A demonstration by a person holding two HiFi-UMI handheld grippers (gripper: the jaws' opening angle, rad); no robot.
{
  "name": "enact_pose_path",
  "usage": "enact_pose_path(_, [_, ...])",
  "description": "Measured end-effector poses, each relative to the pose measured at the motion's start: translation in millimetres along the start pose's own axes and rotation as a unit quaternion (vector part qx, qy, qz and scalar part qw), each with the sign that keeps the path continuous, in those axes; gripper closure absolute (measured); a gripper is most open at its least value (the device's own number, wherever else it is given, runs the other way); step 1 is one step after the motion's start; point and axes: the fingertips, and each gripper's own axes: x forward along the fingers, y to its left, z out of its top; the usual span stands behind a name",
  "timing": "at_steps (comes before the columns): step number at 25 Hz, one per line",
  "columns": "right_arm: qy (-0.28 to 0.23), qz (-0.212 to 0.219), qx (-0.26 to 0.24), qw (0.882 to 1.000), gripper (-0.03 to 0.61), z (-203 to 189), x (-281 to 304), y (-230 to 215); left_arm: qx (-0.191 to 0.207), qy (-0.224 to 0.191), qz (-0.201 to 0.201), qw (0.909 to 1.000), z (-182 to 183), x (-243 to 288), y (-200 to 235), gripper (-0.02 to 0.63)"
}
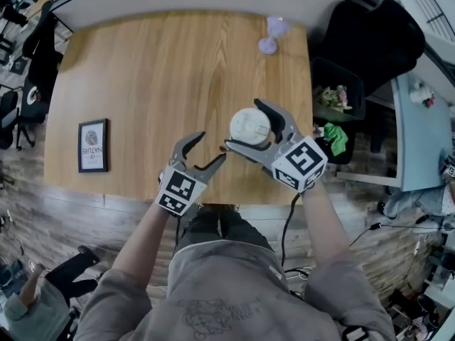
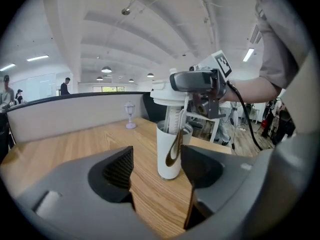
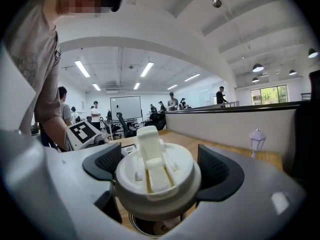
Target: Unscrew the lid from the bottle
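Lid (image 3: 154, 181) clamped by its rim in right gripper (image 1: 244, 125), just above bottle (image 2: 169, 151), near-right on table (image 1: 142, 69). Left gripper (image 1: 212, 146) spread, empty, bottle free. Lid likely light, rigid, smooth; grip the rim's sides.

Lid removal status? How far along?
Done: the white plastic flip-spout lid is unscrewed and sits above the rim of the white cylindrical bottle. In hand: the right gripper clamps the lid; its clear insert dips into the bottle mouth. The left gripper is open, empty. Left: lift the insert clear.
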Motion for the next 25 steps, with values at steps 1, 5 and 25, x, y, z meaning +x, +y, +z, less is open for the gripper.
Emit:
enact_pose_path(1, [-0.008, -0.011, 0.006, 1.0, 0.087, 7.5, -4.0, -3.1, 0.003, -0.004, 0.003, 1.0, 7.0, -4.9, 2.8, 0.327])
enact_pose_path(5, [-0.044, -0.052, 0.032, 0.997, 0.087, 41.5, -22.4, -12.1, 0.004, -0.021, 0.017, 0.9996, 35.4, -27.0, 13.9, 0.364])
enact_pose_path(25, [-0.201, -0.152, 0.013, 0.968, 0.086, 195.8, -104.4, 27.3, 0.032, -0.174, 0.117, 0.9772, 195.9, -156.7, 61.8, 0.506])
